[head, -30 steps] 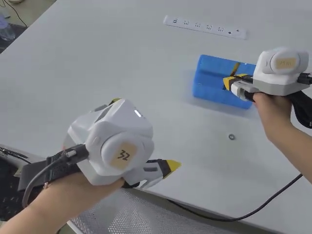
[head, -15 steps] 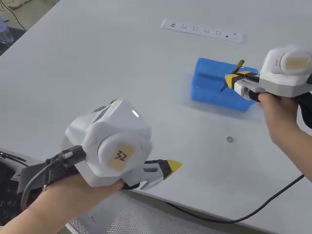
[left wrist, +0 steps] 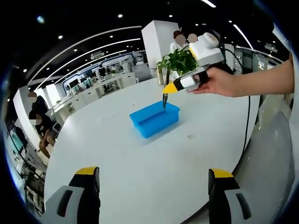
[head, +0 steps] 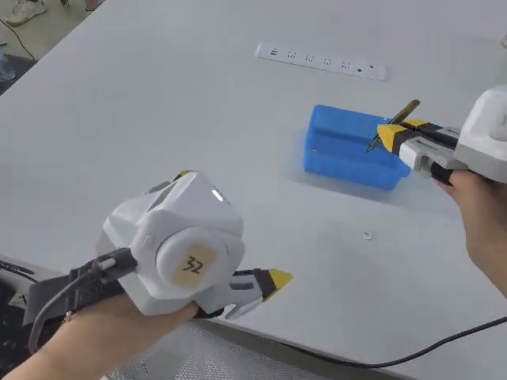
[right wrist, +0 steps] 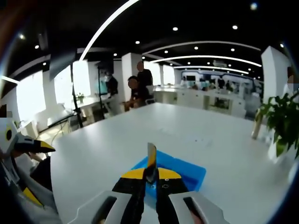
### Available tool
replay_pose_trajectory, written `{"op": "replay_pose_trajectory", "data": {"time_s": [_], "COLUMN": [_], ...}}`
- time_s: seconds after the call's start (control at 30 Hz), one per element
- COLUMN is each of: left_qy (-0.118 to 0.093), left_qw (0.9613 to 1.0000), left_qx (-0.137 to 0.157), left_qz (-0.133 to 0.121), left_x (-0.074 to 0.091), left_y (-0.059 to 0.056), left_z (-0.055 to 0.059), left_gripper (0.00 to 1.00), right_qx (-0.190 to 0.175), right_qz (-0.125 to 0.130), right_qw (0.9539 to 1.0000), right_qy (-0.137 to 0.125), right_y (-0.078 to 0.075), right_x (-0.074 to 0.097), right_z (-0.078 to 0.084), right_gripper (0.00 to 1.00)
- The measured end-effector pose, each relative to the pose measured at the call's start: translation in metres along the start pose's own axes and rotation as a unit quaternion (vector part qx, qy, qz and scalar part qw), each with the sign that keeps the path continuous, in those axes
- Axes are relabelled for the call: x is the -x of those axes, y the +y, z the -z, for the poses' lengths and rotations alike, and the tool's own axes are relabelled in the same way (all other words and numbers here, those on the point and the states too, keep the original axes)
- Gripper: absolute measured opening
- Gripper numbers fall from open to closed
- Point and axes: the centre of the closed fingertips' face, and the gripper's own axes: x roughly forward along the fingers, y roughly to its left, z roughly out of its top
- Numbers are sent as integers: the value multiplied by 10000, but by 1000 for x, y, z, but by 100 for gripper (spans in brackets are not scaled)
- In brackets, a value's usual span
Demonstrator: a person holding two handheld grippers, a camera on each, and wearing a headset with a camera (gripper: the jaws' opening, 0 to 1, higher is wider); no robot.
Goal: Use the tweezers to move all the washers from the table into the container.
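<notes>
Jaws of the right gripper pinch slim metal tweezers over the blue plastic container — left gripper gapes empty; next, likely, the small washer.

You've got open table all round the washer; container near behind it, cable along the near edge.

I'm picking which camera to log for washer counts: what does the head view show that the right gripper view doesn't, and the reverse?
Head view adds: one washer lying on the table, on the near side of the blue container and apart from it, and a black cable by the near edge. Right gripper view adds: a potted plant and people beyond the table. Shared: the right gripper shut on the tweezers, held over the container.
</notes>
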Motion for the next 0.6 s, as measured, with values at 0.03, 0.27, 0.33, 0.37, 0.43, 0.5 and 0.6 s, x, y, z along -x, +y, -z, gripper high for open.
{"op": "replay_pose_trajectory", "data": {"time_s": [0.03, 0.27, 0.33, 0.37, 0.43, 0.5, 0.6], "left_qy": [-8, 11, 14, 17, 17, 19, 9], "left_qw": [10000, 10000, 10000, 10000, 10000, 10000, 10000], "left_qx": [11, 29, 49, 60, 62, 60, 68], "left_qz": [2, -6, -4, 6, 26, 8, 11], "left_x": [0, 0, 0, 0, 0, 1, 1], "left_y": [0, 0, 0, -1, -2, -2, -2], "left_z": [0, 2, 2, 2, 3, 2, 2], "left_gripper": [99, 99, 99, 99, 99, 99, 99], "right_qx": [-26, -146, -220, -262, -325, -317, -379], "right_qz": [-23, -106, -106, -107, -88, -67, -60], "right_qw": [10000, 9996, 9994, 9992, 9989, 9985, 9977], "right_qy": [20, 199, 240, 265, 318, 436, 566], "right_y": [3, 17, 20, 20, 22, 23, 23], "right_x": [4, 21, 25, 26, 29, 32, 33], "right_z": [2, 23, 30, 32, 40, 51, 64], "right_gripper": [4, 4, 4, 4, 4, 4, 4]}}
